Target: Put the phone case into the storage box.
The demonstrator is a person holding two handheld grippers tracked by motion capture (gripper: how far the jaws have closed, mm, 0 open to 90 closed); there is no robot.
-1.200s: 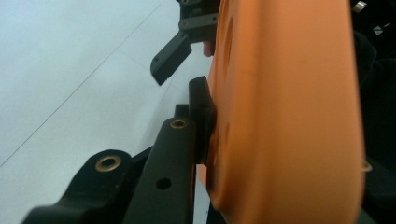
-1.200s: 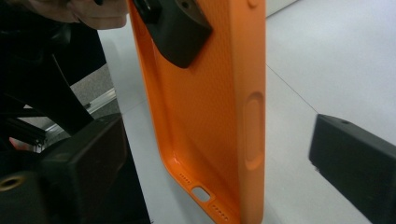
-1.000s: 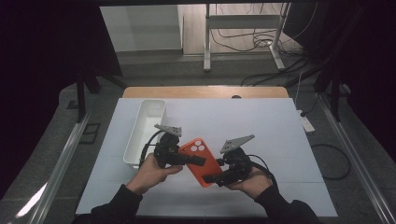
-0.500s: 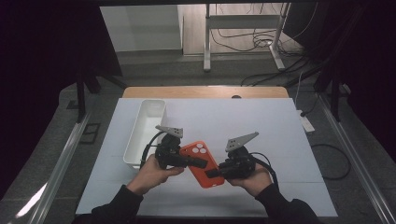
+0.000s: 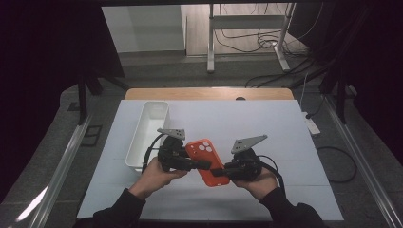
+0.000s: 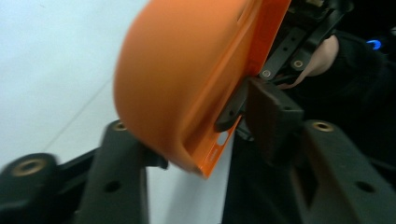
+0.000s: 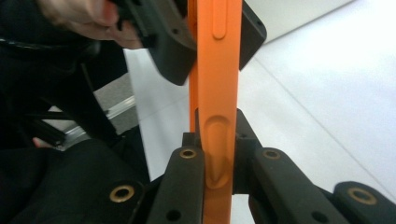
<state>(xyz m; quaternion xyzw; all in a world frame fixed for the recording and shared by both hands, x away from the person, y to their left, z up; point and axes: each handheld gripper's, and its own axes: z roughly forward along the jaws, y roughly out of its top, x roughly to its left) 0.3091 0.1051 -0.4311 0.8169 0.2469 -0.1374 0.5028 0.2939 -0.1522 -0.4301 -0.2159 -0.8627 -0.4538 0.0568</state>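
Here both hands meet low over the surface (image 5: 285,128), with the orange phone case (image 5: 209,161) between them. The right gripper (image 5: 223,170) pinches its edge; the left gripper's (image 5: 199,164) fingers have just been opening, the case between them. A white bin (image 5: 148,133) stands at ten o'clock.

Each hand-held gripper, left (image 5: 197,165) and right (image 5: 219,172), was black, with brass-ringed screw holes along its jaws, a grey three-cornered top plate and a trailing black cable. The person wore black sleeves (image 5: 124,209).

Phone case (image 5: 206,161) between left gripper (image 5: 190,164) and right gripper (image 5: 219,172); tray (image 5: 147,133) behind-left on table (image 5: 266,128).
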